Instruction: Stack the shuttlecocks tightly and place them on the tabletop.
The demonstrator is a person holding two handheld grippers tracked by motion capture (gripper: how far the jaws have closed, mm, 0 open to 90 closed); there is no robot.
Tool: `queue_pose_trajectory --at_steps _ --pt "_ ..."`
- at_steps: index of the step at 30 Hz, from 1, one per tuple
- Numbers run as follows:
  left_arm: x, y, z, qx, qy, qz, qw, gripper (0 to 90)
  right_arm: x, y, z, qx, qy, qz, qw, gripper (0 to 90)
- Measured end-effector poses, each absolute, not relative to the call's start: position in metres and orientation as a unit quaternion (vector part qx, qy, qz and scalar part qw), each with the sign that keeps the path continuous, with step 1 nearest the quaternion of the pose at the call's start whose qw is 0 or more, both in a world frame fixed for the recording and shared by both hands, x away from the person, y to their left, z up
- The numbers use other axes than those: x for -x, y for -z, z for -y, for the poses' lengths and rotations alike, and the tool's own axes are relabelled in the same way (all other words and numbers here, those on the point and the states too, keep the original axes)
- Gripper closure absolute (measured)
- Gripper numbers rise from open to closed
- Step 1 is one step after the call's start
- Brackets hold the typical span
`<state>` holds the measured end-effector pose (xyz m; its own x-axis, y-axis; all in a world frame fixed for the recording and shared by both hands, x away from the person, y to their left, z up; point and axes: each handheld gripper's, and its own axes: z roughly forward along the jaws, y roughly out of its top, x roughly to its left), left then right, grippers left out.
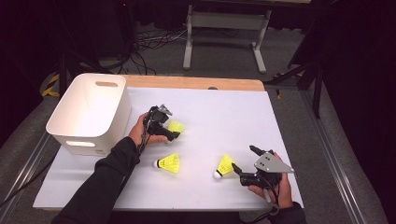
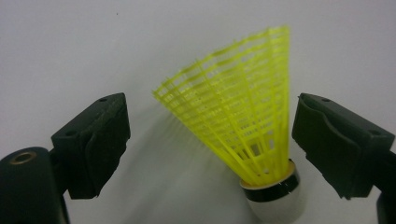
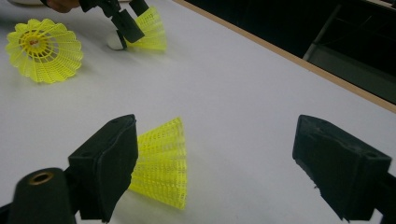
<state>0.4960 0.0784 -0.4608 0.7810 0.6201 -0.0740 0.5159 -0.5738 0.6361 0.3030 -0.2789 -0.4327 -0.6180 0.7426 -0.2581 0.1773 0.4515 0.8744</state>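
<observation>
While all three yellow plastic-mesh shuttlecocks lie on the desk, nothing seems binned yet. The left gripper straddles one beside the white plastic bin, fingers open. The right gripper, open, faces another near the front-right corner.

High overhead, two close tool cameras

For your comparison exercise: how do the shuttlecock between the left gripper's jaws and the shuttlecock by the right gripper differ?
The left shuttlecock sits between the open jaws of the left gripper, near the right jaw; the right shuttlecock lies beside one jaw of the right gripper, not between them. The left one lies nearer the white bin, the right one nearer the table's near edge. Both are yellow mesh with white heads, lying on the white table.
</observation>
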Motion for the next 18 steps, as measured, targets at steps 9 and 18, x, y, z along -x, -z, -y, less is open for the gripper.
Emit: queue_pose_trajectory --at_steps 9,18 --pt "-0.505 0.468 -0.076 -0.886 -0.062 -0.327 0.323 15.2 -0.304 0.435 0.278 -0.289 -0.429 -0.793 0.322 15.2" --pt "-0.507 0.467 -0.075 -0.887 -0.079 -0.327 0.318 28.2 -0.302 0.433 0.278 -0.28 -0.438 -0.787 0.333 16.8"
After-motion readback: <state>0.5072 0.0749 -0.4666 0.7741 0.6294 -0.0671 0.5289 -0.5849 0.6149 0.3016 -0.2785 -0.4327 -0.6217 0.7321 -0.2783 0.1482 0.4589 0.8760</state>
